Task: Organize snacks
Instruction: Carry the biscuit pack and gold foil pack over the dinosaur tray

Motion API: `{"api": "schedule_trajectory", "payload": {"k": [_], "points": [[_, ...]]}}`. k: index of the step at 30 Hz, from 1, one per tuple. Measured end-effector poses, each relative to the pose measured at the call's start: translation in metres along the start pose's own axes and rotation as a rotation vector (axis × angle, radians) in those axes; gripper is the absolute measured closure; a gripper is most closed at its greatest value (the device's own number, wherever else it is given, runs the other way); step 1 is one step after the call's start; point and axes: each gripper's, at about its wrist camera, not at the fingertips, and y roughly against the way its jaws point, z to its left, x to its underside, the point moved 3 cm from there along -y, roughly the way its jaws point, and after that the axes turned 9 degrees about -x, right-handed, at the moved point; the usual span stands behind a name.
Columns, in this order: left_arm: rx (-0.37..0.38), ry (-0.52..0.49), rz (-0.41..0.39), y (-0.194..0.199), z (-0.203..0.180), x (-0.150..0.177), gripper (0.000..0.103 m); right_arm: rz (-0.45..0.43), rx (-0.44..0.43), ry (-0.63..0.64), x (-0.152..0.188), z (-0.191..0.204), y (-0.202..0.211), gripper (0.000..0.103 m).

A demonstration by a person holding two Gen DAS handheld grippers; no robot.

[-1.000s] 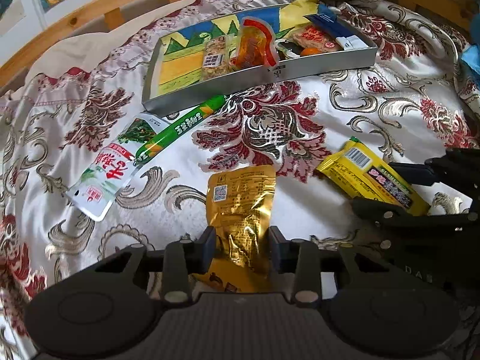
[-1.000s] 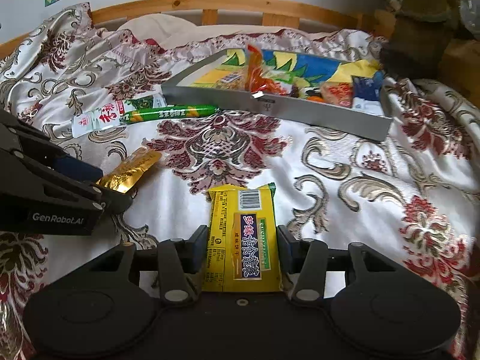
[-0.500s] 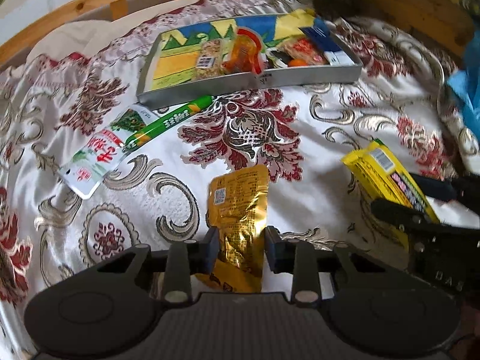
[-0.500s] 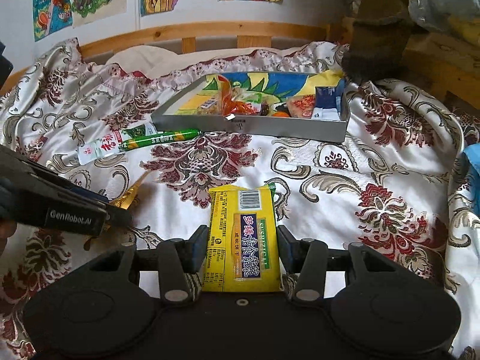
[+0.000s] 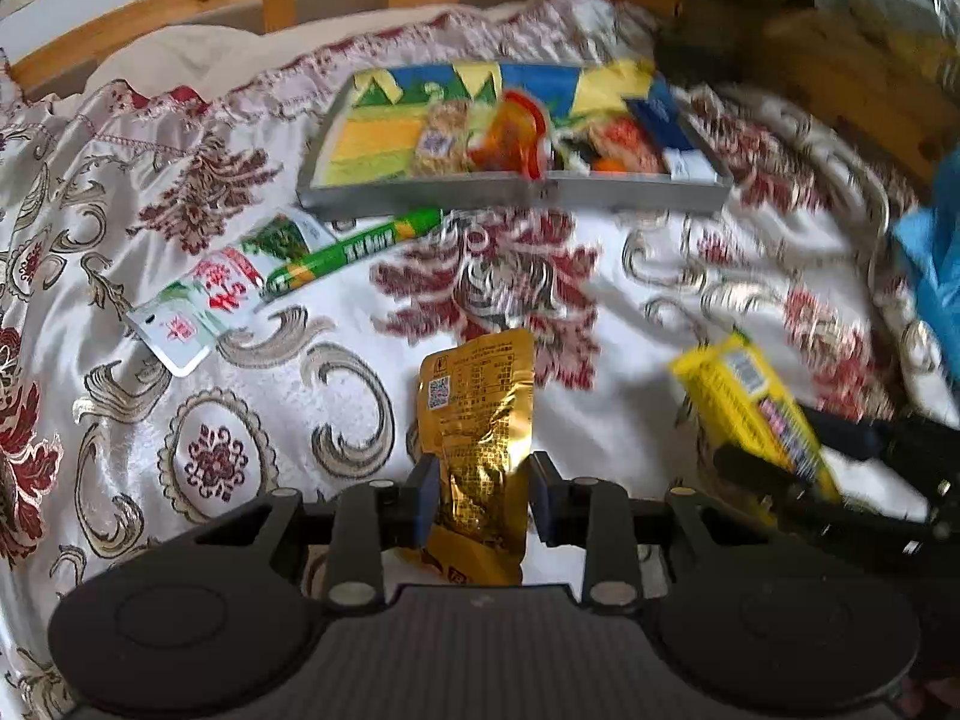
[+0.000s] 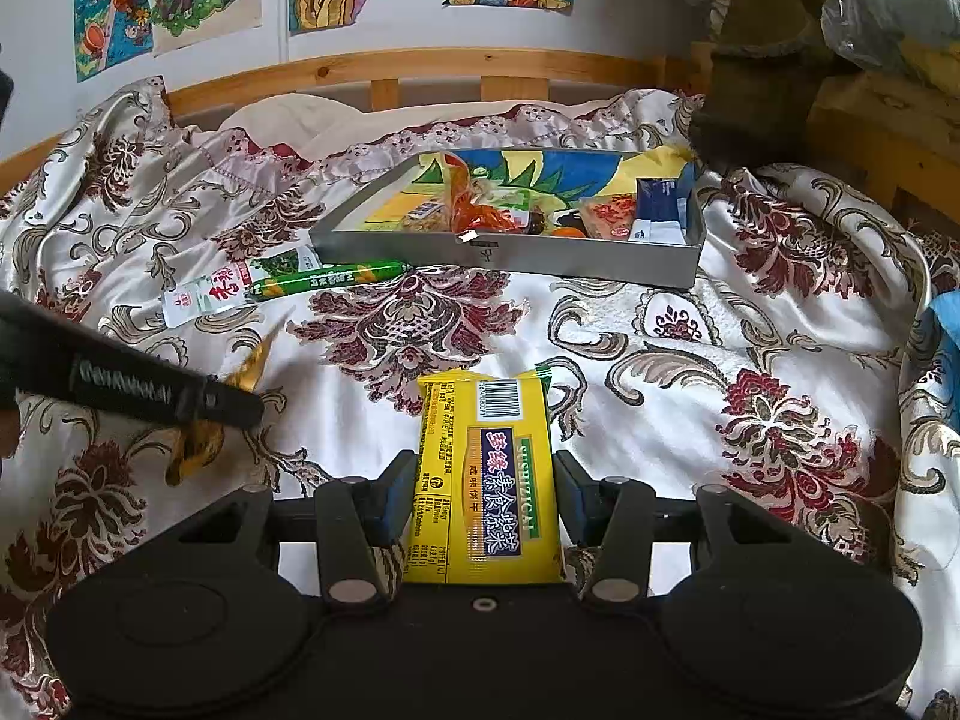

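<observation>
My left gripper (image 5: 478,483) is shut on a gold foil snack pouch (image 5: 480,414), lifted clear of the bedspread. My right gripper (image 6: 484,483) is shut on a yellow snack packet (image 6: 485,468) with a dark blue label, also off the bed; that packet (image 5: 747,402) shows at the right of the left wrist view. A grey tray (image 6: 510,252) with a colourful liner sits at the far middle of the bed and holds several snacks. A green sausage stick (image 6: 327,280) and a white and green sachet (image 6: 222,294) lie just left of the tray's near wall.
A patterned satin bedspread (image 6: 690,360) covers the bed. A wooden headboard rail (image 6: 420,66) runs behind it, under drawings on the wall. Brown and wooden objects (image 6: 762,60) crowd the back right. Something blue (image 5: 936,276) lies at the right edge.
Both grippers have risen with their packets, and the bed and tray look farther away. The left jaws closed tighter on the gold pouch. The left view has rolled slightly.
</observation>
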Motion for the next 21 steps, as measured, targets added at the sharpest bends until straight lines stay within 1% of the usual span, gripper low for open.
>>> {"api": "schedule_trajectory", "payload": {"k": [6,12,16,21], "points": [[0.004,0.029,-0.068,0.008,0.001,-0.007,0.069,-0.025,-0.014,0.006,-0.003,0.003,0.001,0.053],[0.029,0.069,-0.142,0.019,0.003,-0.019,0.069,-0.061,-0.043,-0.032,-0.019,-0.005,0.008,0.053],[0.027,0.083,-0.213,0.026,0.003,-0.039,0.069,-0.097,-0.068,-0.009,-0.044,-0.011,0.014,0.053],[0.011,0.089,-0.312,0.027,-0.004,-0.078,0.068,-0.171,-0.081,0.051,-0.088,-0.021,0.011,0.053]]}}
